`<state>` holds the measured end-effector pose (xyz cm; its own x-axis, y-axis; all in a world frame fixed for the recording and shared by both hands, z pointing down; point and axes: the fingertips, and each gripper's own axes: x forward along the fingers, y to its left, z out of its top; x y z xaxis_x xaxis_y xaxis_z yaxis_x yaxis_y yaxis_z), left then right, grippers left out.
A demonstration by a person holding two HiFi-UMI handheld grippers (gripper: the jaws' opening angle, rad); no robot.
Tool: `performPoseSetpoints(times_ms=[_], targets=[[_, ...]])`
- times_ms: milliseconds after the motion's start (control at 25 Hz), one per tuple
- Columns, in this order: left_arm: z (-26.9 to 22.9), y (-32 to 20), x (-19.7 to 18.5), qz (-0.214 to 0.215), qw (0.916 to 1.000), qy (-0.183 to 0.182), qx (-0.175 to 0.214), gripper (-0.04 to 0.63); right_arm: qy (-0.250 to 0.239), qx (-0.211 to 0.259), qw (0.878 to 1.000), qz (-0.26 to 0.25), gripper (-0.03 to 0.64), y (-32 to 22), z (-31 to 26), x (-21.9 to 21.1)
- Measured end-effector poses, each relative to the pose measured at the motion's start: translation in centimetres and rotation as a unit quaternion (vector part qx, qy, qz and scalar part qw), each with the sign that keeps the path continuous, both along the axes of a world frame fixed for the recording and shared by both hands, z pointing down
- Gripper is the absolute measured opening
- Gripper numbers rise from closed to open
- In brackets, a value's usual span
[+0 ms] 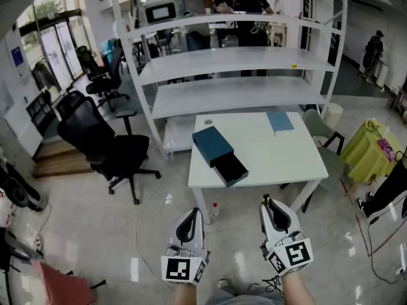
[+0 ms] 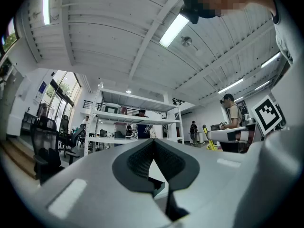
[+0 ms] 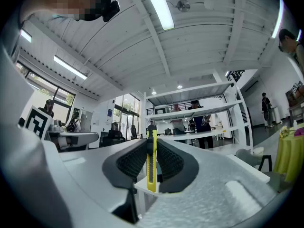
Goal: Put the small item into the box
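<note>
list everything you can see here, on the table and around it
table: one, white, centre of the floor
box: one, dark teal, left part of the table, dark tray slid out
flat item: one, blue, table's far right corner
shelf rack: one, white, behind the table
office chairs: at least two, black, left of the table
cloth-covered stand: one, yellow-green, right edge
people: several, beyond the rack
utility knife: one, yellow, clamped in jaws
left gripper: white, jaws together, empty
right gripper: white, jaws on the knife
</note>
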<state>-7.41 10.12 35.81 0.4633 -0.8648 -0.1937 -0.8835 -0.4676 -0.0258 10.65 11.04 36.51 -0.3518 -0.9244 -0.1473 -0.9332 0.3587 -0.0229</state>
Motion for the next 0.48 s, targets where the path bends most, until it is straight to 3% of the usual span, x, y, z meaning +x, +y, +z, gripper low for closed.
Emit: performPoseSetpoints(times_ms=[480], targets=[[0.0,-1.6,-1.0,0.009,1.0,0.002,-0.004,0.011,0.0,-0.005,1.0,0.007,0.066,-1.5,0.1,-0.9]])
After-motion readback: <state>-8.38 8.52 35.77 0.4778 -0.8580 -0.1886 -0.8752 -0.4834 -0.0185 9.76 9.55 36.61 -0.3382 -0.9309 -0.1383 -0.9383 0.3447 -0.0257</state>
